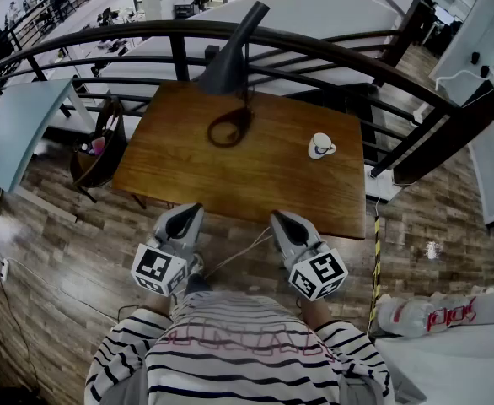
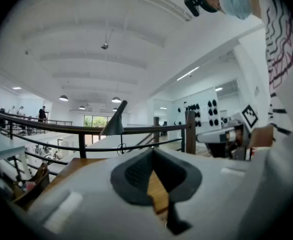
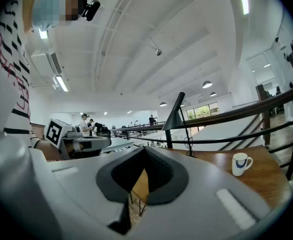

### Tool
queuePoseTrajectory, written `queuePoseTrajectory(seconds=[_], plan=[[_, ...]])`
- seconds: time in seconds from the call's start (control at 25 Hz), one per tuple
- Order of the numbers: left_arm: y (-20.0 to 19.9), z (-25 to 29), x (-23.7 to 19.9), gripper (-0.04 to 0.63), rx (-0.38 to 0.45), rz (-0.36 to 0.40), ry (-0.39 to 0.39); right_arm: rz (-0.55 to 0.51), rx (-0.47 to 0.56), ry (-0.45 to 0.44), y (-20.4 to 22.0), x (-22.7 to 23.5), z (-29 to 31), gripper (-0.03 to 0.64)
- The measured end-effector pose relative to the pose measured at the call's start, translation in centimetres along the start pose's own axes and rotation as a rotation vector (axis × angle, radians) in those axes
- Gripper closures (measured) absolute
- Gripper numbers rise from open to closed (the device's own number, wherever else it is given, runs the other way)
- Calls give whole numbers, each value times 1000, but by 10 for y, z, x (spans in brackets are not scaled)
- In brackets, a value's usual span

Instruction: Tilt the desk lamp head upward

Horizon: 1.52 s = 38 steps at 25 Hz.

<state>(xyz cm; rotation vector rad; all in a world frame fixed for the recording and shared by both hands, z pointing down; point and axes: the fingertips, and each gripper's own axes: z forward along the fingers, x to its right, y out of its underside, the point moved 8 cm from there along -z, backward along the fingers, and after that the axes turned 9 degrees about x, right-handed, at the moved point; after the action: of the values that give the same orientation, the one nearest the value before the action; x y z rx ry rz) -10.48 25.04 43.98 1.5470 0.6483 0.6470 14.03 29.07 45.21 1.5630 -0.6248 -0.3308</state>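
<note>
A dark grey desk lamp (image 1: 230,57) stands at the far edge of the wooden table (image 1: 188,180), its cone head tipped down over a round base with a coiled cord (image 1: 230,127). The lamp also shows far ahead in the left gripper view (image 2: 115,121) and in the right gripper view (image 3: 176,115). My left gripper (image 1: 192,211) and right gripper (image 1: 279,218) hover side by side at the table's near edge, well short of the lamp. Both are shut, with nothing between the jaws.
A white mug (image 1: 319,146) sits on the table's right side, also seen in the right gripper view (image 3: 240,163). A dark curved railing (image 1: 331,53) runs behind the table. A chair with a bag (image 1: 99,146) stands to the left. Plastic bottles (image 1: 432,315) lie at lower right.
</note>
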Motion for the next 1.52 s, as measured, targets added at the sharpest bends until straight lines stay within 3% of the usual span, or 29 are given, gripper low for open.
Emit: queuePoseTrajectory(seconds=[0.24, 0.36, 0.44, 0.52, 0.6, 0.72, 1.24, 1.52], plan=[[0, -5, 6, 592, 3, -20, 3, 102, 44, -2, 0, -2, -5, 615], [-2, -12, 4, 592, 15, -24, -16, 104, 64, 19, 0, -2, -4, 609], [-1, -16, 2, 591, 21, -20, -39, 96, 52, 31, 3, -3, -1, 508], [1, -20, -2, 591, 24, -23, -60, 100, 44, 46, 7, -4, 1, 488], [5, -23, -6, 515, 24, -38, -72, 102, 43, 55, 10, -4, 3, 458], [12, -23, -15, 500, 14, -65, -67, 105, 26, 71, 15, -2, 10, 440], [11, 36, -133, 459, 2, -107, 44, 78, 22, 187, 10, 9, 112, 394], [10, 63, -190, 454, 4, -89, 114, 51, 58, 240, 7, 15, 167, 393]])
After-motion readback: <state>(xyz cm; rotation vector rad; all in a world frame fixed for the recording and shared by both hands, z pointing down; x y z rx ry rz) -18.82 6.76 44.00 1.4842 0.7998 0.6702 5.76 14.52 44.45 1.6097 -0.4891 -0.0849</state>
